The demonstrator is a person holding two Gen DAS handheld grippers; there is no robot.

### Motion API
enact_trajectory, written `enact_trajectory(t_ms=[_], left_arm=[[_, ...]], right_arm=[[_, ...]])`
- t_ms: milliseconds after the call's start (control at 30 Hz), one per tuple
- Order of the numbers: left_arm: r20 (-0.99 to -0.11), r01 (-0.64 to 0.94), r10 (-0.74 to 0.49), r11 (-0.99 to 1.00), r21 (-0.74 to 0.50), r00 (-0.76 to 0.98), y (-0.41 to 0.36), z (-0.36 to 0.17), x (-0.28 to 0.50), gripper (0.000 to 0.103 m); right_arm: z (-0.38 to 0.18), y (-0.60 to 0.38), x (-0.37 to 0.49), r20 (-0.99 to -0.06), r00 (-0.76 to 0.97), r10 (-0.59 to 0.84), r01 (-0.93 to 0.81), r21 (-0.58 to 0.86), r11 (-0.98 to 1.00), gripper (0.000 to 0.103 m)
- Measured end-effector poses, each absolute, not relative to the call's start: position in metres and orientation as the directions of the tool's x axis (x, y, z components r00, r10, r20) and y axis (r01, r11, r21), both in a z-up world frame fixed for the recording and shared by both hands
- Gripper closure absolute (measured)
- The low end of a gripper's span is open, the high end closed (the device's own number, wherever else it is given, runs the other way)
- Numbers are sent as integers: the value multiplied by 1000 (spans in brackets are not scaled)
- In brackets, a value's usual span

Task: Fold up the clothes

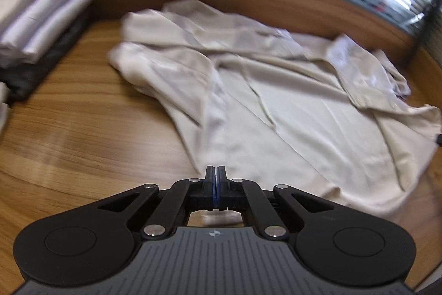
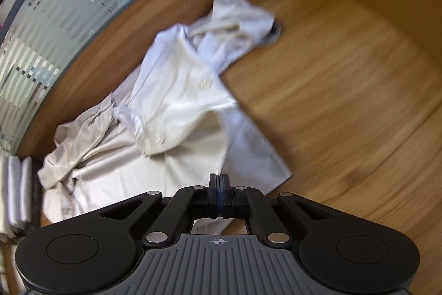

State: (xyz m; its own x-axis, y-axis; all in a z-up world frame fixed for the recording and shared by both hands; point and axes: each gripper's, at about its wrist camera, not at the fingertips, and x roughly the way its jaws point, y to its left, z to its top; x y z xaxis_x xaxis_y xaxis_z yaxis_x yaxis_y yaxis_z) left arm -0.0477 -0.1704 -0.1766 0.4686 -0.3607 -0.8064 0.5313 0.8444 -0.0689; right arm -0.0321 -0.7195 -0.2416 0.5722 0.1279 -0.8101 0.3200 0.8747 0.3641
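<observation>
We pinch the cream shirt hem, both grippers pressed together; lift evenly, keeping it on the table.

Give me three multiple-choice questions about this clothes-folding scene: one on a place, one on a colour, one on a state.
1. In the left wrist view, where is the stack of folded clothes?
A. left of the shirt
B. on the shirt
C. right of the shirt

2. What colour is the shirt?
A. navy
B. cream
C. red

3. How does the shirt lie on the table?
A. neatly folded
B. rolled up
C. spread and rumpled

Key: 1 A, the stack sits at the far left; 2 B, the cloth is pale cream; 3 C, sleeves and collar lie crumpled.
</observation>
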Motion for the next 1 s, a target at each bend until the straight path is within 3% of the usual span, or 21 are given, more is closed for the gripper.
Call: enact_trajectory(t_ms=[133,333,400,467,600,667,1000], left_arm=[[-799,504,-337,862,-50,498,-160,-161,-43,103],[-808,508,-349,858,-72,475,-160,-151,-48,103],[-810,528,-362,846,-77,462,-165,-151,-53,96],[-811,551,-377,830,-82,447,-169,-152,-58,72],[-811,599,-415,794,-101,414,-180,-154,-70,51],[-816,618,-427,778,-111,391,-187,-158,-76,38],[-851,721,-402,692,-41,337,-217,-195,-107,34]], right_arm=[[-215,-733,-31,-811,586,-12,288,195,937,101],[-179,-743,-17,-741,597,-308,263,-183,947,101],[-178,-743,-11,-730,584,-356,243,-262,934,100],[-182,-744,-9,-749,577,-326,217,-244,945,97],[-189,-742,-16,-780,570,-258,182,-186,966,83],[-193,-737,-20,-799,564,-207,154,-144,977,82],[-213,-717,-43,-851,516,-98,91,-60,994,81]])
